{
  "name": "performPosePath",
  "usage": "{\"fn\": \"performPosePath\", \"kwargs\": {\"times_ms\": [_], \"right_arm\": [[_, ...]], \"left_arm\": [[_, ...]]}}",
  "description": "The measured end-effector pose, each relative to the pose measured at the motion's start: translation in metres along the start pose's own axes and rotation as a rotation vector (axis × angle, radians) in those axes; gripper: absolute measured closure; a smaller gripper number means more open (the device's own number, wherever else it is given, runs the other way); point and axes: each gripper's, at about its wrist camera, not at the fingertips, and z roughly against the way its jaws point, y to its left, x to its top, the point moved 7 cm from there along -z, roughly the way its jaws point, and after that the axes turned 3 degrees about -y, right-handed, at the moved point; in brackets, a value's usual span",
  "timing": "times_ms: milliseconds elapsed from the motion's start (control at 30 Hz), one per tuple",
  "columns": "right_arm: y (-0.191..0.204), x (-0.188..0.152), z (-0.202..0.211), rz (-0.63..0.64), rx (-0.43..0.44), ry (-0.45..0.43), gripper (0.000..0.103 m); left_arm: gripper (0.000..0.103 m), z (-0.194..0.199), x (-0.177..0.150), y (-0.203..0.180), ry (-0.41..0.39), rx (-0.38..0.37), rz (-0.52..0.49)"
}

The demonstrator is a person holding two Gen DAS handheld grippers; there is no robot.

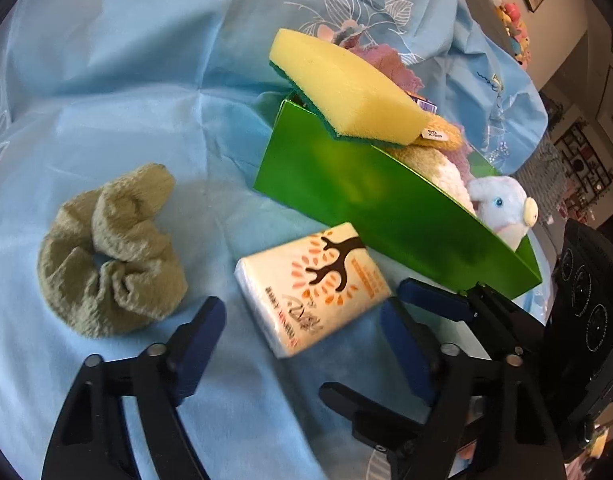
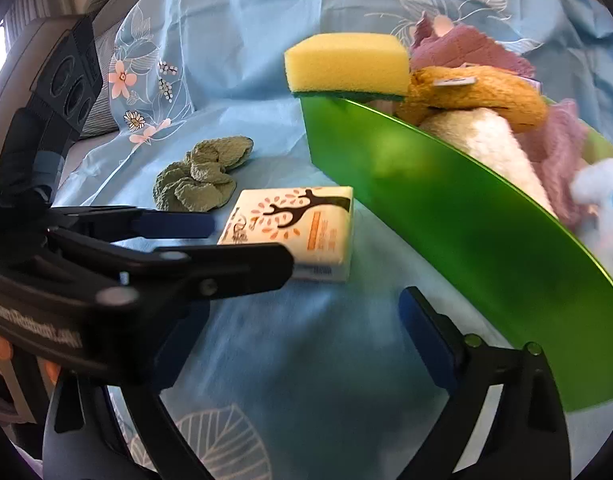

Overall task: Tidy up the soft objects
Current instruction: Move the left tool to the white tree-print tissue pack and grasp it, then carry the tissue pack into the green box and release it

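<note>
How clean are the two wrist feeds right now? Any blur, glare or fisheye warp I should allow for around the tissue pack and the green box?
Left wrist view: tissue pack sharp, green box shows soft glossy reflections, black vignette at the corners. Right wrist view: the box's straight wall bows into a curve, the blue cloth near the right gripper is smeared, the left gripper crossing the frame looks soft.

One sponge (image 1: 342,88), one tissue pack (image 1: 312,292), one green box (image 1: 386,208).
</note>
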Motion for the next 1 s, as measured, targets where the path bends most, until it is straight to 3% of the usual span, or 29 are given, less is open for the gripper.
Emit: {"fn": "performPosePath", "kwargs": {"times_ms": [133,167,200,300,433,667,1000], "right_arm": [[0.002,0.008,-0.005,0.033,0.009,0.003,0.015],[0.002,0.009,-0.007,0.040,0.015,0.008,0.019],[0.004,0.010,-0.010,0.050,0.021,0.017,0.029],[0.006,0.012,-0.016,0.074,0.012,0.029,0.047],[0.007,0.011,-0.016,0.092,-0.010,0.029,0.054],[0.011,0.008,0.002,0.056,-0.009,0.006,0.057],[0.016,0.022,0.055,0.023,-0.028,-0.115,0.057]], "left_arm": [[0.038,-0.003,0.003,0.001,0.002,-0.020,0.019],[0.040,-0.003,0.003,0.002,0.004,-0.023,0.023],[0.041,-0.004,0.003,0.003,0.006,-0.027,0.028],[0.042,-0.005,0.004,0.004,0.012,-0.030,0.032],[0.042,-0.003,0.003,0.006,0.011,-0.020,0.026],[0.042,0.014,-0.001,-0.005,-0.001,-0.014,-0.009],[0.042,0.049,0.016,-0.044,-0.071,-0.023,-0.090]]}}
